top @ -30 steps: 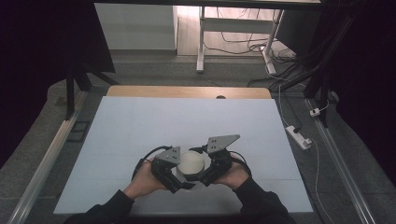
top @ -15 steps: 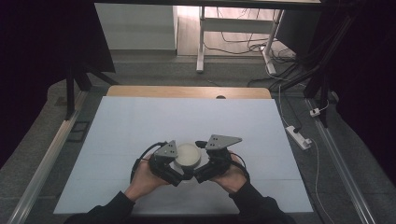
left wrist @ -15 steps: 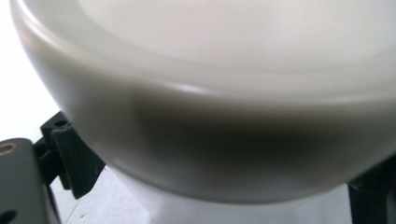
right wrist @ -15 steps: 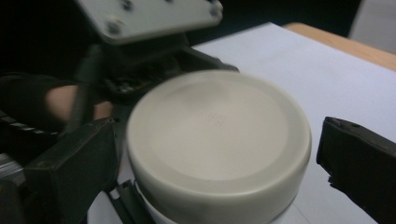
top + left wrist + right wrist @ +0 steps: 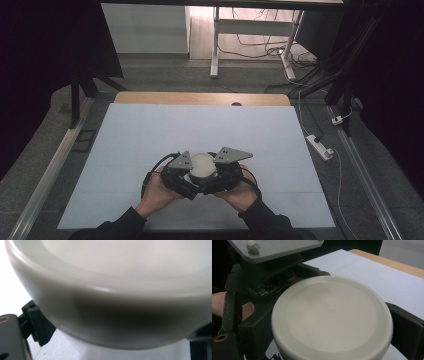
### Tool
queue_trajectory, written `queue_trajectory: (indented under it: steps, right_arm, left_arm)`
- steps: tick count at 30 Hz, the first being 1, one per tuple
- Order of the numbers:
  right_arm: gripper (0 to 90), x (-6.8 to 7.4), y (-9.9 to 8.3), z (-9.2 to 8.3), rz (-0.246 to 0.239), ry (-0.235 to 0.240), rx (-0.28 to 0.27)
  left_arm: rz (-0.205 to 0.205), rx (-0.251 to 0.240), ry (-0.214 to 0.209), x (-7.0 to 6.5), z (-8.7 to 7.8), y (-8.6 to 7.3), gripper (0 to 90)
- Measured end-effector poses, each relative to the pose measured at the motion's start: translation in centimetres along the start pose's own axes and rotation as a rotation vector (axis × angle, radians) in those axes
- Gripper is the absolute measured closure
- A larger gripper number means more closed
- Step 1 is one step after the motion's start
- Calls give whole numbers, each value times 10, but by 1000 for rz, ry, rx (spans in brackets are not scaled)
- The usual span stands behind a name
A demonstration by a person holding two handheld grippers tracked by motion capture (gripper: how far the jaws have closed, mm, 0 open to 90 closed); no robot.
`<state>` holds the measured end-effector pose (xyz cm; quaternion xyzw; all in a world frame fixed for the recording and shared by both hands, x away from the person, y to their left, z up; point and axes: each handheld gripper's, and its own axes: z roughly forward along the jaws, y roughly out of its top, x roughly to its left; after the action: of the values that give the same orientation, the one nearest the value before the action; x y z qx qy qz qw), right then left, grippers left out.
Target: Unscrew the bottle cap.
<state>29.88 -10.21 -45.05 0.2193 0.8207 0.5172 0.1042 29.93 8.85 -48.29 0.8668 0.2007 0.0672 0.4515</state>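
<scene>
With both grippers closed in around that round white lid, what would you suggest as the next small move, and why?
Probably a small twist of the white lid by the right gripper, with the left gripper steadying the body beneath. The right gripper's jaws flank the lid's rim, and the left gripper sits lower against the side, so a grip appears set.

Both forearms come in low and angle toward each other, sleeves dark. The left hand grips the left gripper, and the right hand grips the right gripper. The two grippers sit close together, noses almost meeting, each with its jaws closed on what lies between them.
</scene>
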Motion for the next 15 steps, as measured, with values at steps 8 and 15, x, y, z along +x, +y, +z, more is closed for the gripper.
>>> queue_trajectory:
  steps: [8, 15]
  right_arm:
    - [67, -7, 1, -2, -26, 104, 3]
    - [69, -17, -2, -4, -50, 223, 2]
  left_arm:
    - [30, -14, -106, 5, 0, -2, 73]
    - [69, -5, -180, 8, 0, -2, 72]
